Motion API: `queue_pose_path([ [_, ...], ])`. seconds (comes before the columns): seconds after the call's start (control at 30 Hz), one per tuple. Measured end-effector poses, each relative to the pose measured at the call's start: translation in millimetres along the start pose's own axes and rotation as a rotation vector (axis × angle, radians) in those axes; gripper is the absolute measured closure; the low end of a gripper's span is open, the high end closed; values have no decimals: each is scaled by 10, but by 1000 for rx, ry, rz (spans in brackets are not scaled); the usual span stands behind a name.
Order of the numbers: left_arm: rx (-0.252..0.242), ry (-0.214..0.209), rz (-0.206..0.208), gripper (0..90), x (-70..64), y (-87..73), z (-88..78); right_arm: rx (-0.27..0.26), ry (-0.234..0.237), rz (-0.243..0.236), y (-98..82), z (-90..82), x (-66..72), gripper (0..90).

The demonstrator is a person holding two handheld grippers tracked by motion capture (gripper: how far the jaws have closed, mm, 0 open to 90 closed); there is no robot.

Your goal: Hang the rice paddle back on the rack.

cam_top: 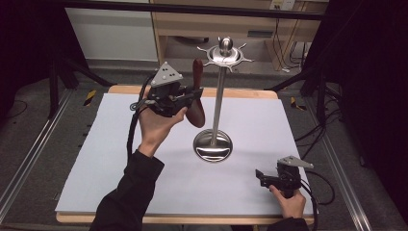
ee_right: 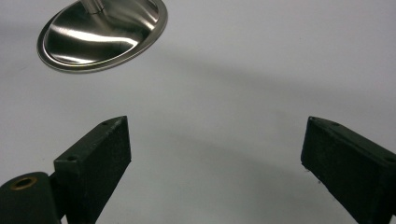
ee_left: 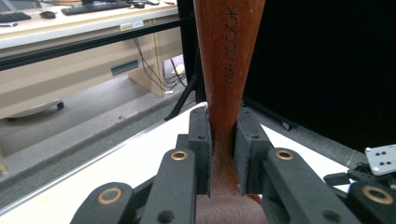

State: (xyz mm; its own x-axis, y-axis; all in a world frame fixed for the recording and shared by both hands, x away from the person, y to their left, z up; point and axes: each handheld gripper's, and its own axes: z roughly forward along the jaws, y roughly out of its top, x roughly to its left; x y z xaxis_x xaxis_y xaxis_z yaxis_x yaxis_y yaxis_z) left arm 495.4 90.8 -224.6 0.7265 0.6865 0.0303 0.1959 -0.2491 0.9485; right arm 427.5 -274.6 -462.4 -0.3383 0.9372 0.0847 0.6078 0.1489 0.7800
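A brown wooden utensil (cam_top: 196, 98) stands nearly upright in the air, just left of a steel hanging stand (cam_top: 217, 96). My left gripper (cam_top: 192, 92) is shut on its handle. In the left gripper view the handle (ee_left: 229, 70), stamped MAXCOOK, rises between the two pads, which press on it from both sides. The stand has a round base (cam_top: 212, 146) and a top ring with hooks (cam_top: 224, 55). My right gripper (cam_top: 262, 177) rests low near the table's front right, open, with nothing between its jaws. The stand's base (ee_right: 102, 35) lies ahead of it.
A white sheet (cam_top: 144, 183) covers the wooden table. Dark stands and cables flank the table on both sides. A wooden cabinet (cam_top: 207, 24) stands behind it. The right gripper's plate (ee_left: 382, 158) shows far off in the left gripper view.
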Motion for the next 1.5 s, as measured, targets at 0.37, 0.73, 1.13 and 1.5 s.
queue_pose_path([
  [0.37,11,3,2,778,2,8,60,3,1,3,0,-2,3,87],
  [0.73,25,5,3,778,-3,44,121,-2,-1,-3,0,1,-3,87],
  [1.13,42,38,259,778,169,134,186,-3,0,-3,1,-1,-3,87],
  [1.5,20,20,278,778,169,148,266,-2,4,11,-2,-5,4,88],
])
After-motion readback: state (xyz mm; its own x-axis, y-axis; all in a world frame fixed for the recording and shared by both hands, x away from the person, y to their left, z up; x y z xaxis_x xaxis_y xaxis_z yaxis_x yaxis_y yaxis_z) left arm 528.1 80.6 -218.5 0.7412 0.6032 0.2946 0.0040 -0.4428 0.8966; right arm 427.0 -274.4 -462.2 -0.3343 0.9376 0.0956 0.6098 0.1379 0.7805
